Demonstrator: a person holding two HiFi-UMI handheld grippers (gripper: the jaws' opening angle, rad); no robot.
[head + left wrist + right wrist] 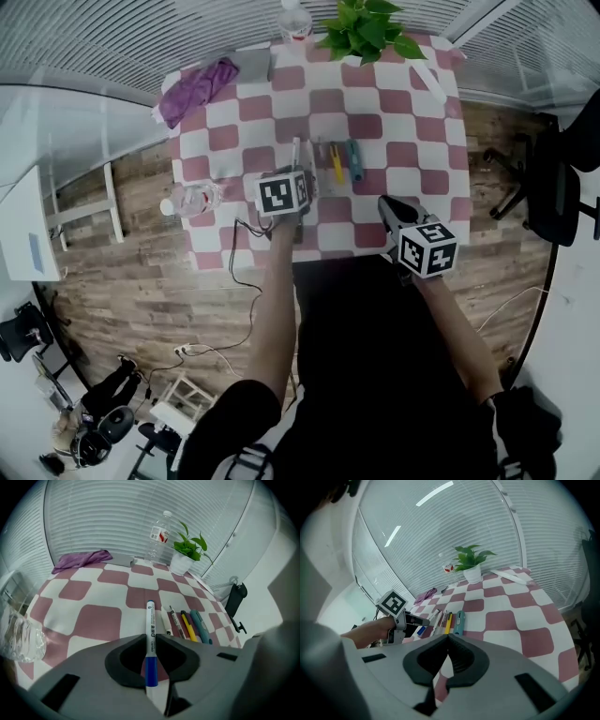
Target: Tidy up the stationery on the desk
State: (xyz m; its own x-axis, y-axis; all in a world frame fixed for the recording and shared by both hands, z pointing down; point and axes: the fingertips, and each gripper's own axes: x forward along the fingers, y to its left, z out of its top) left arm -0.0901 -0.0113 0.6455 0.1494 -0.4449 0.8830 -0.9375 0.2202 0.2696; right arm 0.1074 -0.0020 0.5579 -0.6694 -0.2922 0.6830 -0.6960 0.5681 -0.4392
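My left gripper [150, 638] is shut on a white marker [150, 625] with a blue end, which points away over the checked tablecloth [98, 620]. In the head view the left gripper [292, 178] sits at the left end of a row of stationery. To the marker's right lie a white pen [165, 623], a thin pen [174, 619], a yellow pen [188, 626] and a teal cutter [200, 626]. The yellow pen [337, 164] and teal cutter [354, 161] show beside the gripper. My right gripper [448, 637] is shut on nothing, near the table's front edge [388, 208].
A clear bottle [192, 199] lies at the table's left edge. At the back are a purple cloth [199, 82], an upright water bottle [294, 21] and a potted plant [366, 30]. A white strip [428, 79] lies back right. An office chair [553, 178] stands right of the table.
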